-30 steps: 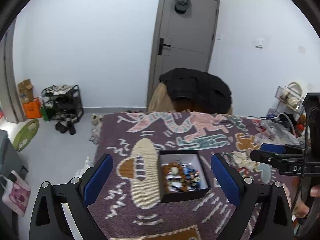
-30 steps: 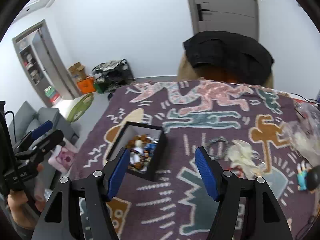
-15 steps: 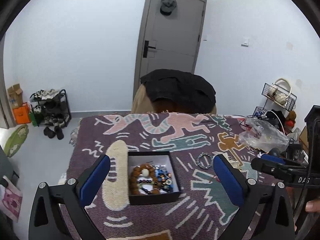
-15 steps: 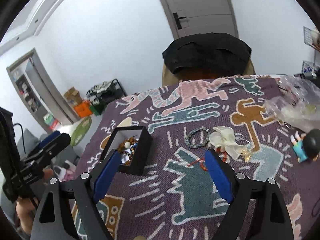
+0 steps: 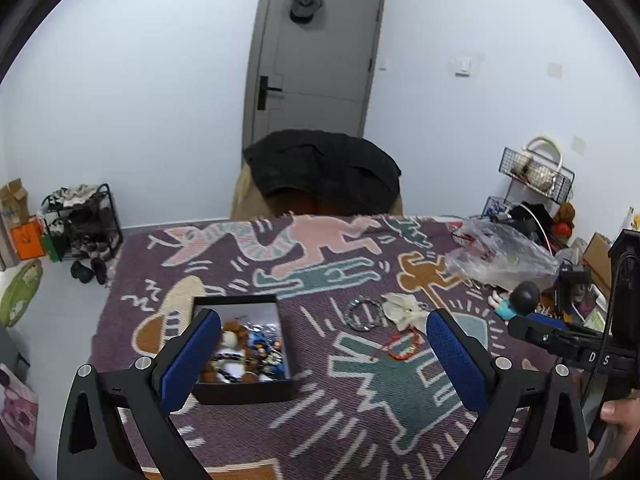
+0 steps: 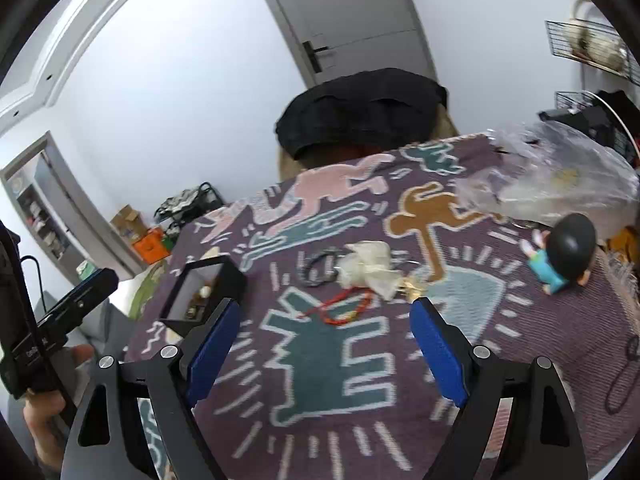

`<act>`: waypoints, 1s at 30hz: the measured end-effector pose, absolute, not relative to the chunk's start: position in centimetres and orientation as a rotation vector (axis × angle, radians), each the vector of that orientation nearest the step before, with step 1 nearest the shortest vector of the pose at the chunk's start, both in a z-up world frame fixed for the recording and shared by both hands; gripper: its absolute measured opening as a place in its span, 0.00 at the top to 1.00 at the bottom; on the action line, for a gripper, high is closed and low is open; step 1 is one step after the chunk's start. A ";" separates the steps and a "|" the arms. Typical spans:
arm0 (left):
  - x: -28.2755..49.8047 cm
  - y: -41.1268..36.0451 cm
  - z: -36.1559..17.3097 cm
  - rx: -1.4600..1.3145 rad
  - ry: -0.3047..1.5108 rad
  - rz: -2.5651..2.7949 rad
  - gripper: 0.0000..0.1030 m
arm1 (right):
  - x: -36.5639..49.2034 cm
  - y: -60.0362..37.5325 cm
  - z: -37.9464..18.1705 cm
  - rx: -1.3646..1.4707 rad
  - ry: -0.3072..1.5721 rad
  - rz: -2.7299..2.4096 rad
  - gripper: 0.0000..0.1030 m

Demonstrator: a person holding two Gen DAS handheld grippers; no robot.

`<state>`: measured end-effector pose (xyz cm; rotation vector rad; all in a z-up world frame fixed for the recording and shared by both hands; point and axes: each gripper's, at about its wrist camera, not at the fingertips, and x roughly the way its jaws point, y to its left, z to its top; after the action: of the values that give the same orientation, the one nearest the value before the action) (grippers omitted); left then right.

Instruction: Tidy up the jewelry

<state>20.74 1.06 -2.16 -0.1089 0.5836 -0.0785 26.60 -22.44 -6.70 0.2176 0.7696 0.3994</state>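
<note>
Woven purple blanket [image 5: 248, 432] with cartoon figures in pink, teal, ochre and cream covers the surface; coarse ribbed texture.

Black square box [image 5: 240, 344], rigid walls, pale lining, sits open on the blanket, left of centre. Inside: a heap of beaded jewelry [image 5: 244, 354], with round brown wooden beads, blue and dark pieces tangled.

Loose on the blanket, well apart from the box: dark beaded bracelet [image 6: 320, 267], ring-shaped; red cord bracelet [image 6: 344, 310], thin, limp loop with small beads and a gold bit; cream gauze pouch [image 6: 368, 270], crumpled, touching the dark bracelet's edge. Small gold trinket just beside the pouch, too small to make out.

Left gripper [image 5: 320, 350]: black arms, blue textured pads, jaws wide apart, nothing between them; left pad overlaps the box in view.

Right gripper [image 6: 324, 336]: jaws wide apart, empty, hovering with the red cord bracelet just ahead.

Crinkled clear plastic bag [image 6: 560, 184] and a round-headed figurine [image 6: 560, 256] lie to the right.
</note>
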 end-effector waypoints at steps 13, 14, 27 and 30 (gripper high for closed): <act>26.2 -5.5 -6.0 -0.080 0.732 -0.224 0.27 | 28.4 -28.8 -9.9 0.302 0.834 0.321 0.39; 26.8 -5.9 -6.3 -0.085 0.743 -0.234 0.27 | 28.5 -29.2 -10.3 0.311 0.842 0.319 0.41; 34.6 -10.5 -11.8 -0.078 0.928 -0.300 0.41 | 33.4 -31.2 -14.7 0.424 0.969 0.304 0.69; 35.7 -10.8 -13.2 -0.077 0.966 -0.304 0.57 | 34.9 -30.6 -15.5 0.435 0.997 0.311 0.72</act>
<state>35.70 -10.81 -13.18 -0.0771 0.9659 -0.3040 34.93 -30.57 -15.53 0.4352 0.9972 0.3112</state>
